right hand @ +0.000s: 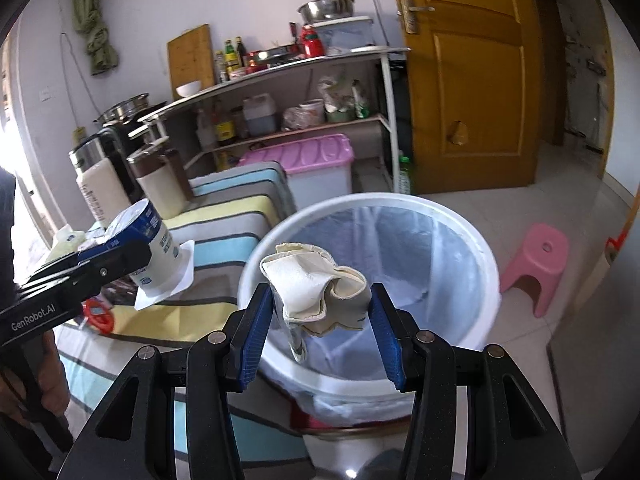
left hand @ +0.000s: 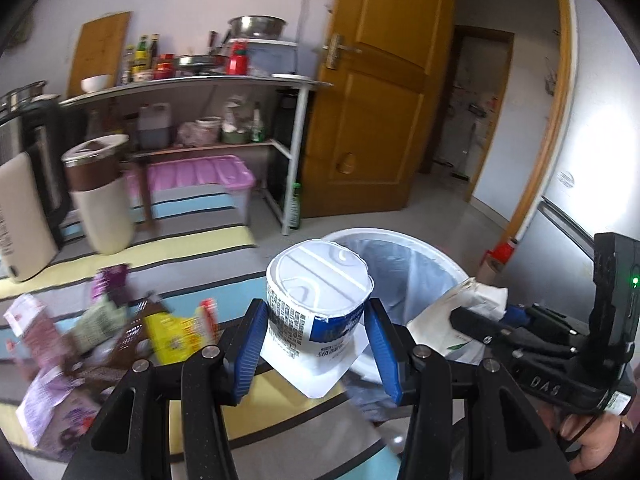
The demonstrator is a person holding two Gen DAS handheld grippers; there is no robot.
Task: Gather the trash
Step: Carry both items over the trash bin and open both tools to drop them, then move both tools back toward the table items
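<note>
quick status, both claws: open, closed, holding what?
Left claw: closed on the yogurt cup, held upside down.
Right claw: closed on the crumpled carton, above the trash bin.

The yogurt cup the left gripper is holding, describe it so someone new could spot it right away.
Start at the big white trash bin lined with a clear bag beside the striped table. Just left of its rim, the left gripper holds the yogurt cup upside down. Unlike the crumpled cream carton over the bin, it is a rigid white tub with blue print.

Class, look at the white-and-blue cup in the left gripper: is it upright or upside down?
Upside down: the cup shows its flat base on top, and its printed text reads inverted.
</note>
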